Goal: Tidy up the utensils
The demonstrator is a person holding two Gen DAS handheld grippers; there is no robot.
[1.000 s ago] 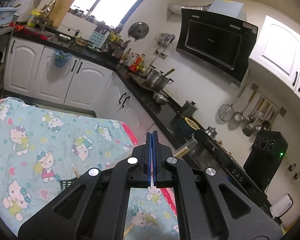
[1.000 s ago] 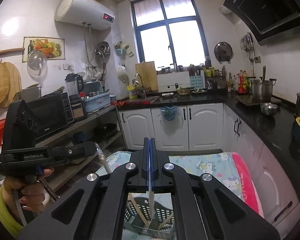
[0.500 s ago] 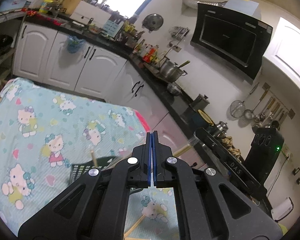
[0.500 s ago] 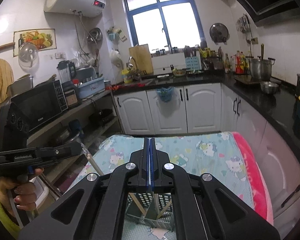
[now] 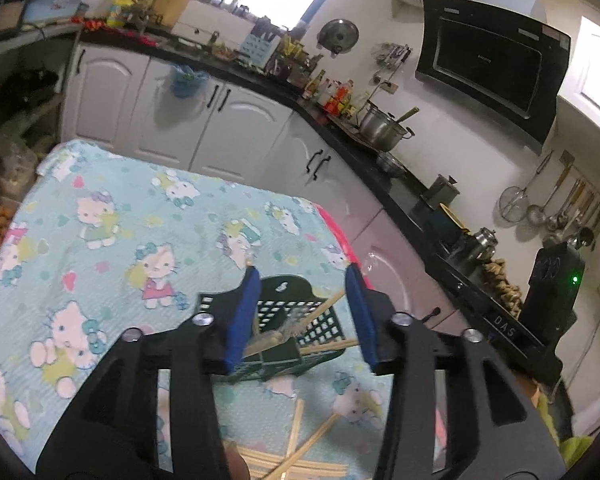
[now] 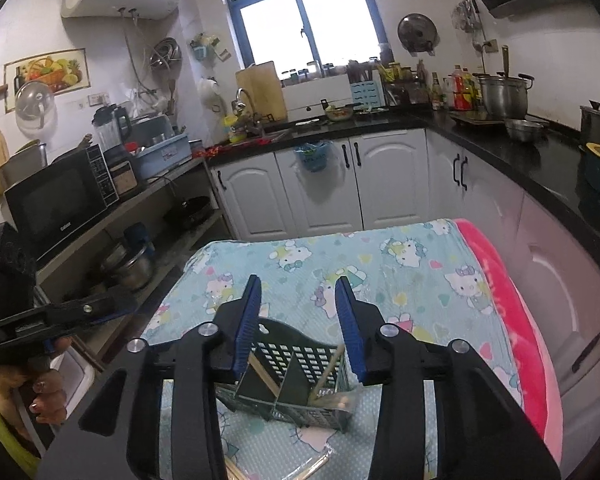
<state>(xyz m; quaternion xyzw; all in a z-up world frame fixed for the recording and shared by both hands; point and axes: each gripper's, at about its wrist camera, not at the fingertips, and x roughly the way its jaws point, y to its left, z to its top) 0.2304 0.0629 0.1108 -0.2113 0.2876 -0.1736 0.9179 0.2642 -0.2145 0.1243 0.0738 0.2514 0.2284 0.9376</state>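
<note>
A dark green slotted utensil basket (image 5: 300, 320) (image 6: 300, 364) stands on a table covered by a cartoon-cat cloth (image 5: 140, 232) (image 6: 380, 268). Wooden chopsticks (image 5: 324, 308) (image 6: 328, 372) lean inside it. More loose chopsticks (image 5: 300, 452) lie on the cloth close to me. My left gripper (image 5: 302, 276) hangs above the basket, its jaws opening with nothing between them. My right gripper (image 6: 298, 284) hovers over the same basket from the other side, jaws likewise opening and empty. The left gripper's body, held by a hand (image 6: 40, 396), shows at the left of the right wrist view.
White cabinets (image 6: 320, 184) and a black counter (image 6: 520, 152) with pots run behind and to the right of the table. A shelf with a microwave (image 6: 56, 200) stands on the left. A pink blanket edge (image 6: 512, 320) hangs off the table's right side.
Both grippers, shut before, now stand with their jaws apart. Both have sunk and tipped downward, so the basket and table fill more of each view.
</note>
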